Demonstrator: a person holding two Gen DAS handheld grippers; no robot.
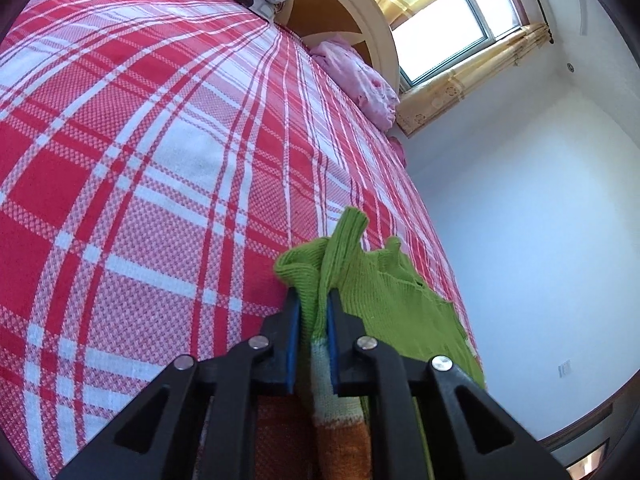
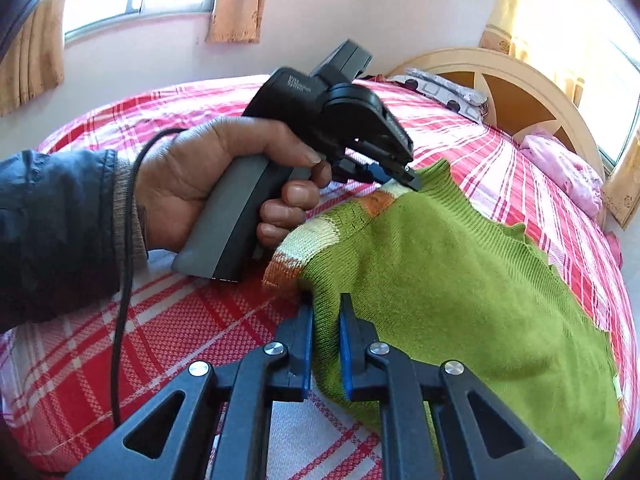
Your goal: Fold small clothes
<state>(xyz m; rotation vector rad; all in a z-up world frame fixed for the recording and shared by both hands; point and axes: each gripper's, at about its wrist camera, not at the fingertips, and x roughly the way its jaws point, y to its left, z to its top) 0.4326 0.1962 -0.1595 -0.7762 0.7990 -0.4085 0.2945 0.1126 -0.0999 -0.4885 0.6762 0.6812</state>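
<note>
Home bedroom — bed, pillow

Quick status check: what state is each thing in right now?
Left gripper: shut on sweater.
Right gripper: shut on sweater.
Sweater: held at two edges, partly lifted, draped over bedspread.
Bedspread: spread flat.
Pink cloth: bunched by headboard.
Curtains: drawn open.
</note>
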